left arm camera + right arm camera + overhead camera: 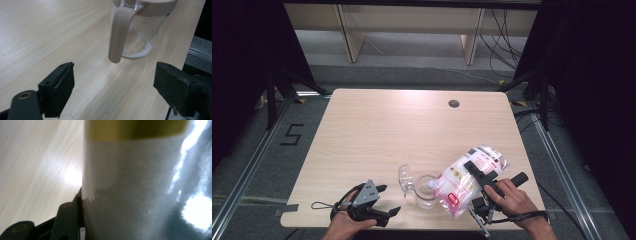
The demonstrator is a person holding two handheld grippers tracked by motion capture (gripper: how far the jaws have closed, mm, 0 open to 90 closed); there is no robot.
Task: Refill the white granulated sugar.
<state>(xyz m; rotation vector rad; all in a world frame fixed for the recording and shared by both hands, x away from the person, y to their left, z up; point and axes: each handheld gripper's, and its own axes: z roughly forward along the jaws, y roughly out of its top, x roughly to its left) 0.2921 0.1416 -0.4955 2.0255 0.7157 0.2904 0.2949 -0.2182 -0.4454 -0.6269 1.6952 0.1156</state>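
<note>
My right gripper (pixel 472 184) is shut on a clear plastic bag (pixel 464 181) of white grains with red print, held tilted with its lower end at the mouth of a clear jug (pixel 426 193). The jug's clear lid (pixel 404 176) stands flipped up on its left. In the right gripper view the bag (pixel 135 182) is pressed against one black finger (pixel 67 220); the other finger is hidden. My left gripper (pixel 390 199) rests open near the table's front edge, left of the jug. In the left gripper view, the left gripper (pixel 113 85) faces the jug's beige handle (pixel 118 35), with a thin ring of white grains (pixel 140 53) on the jug's bottom.
The light wooden table (pixel 377 130) has a round cable hole (pixel 454 103) at the back right. The jug stands close to the front edge. Dark frames and cables (pixel 507 35) lie beyond the table, on the floor.
</note>
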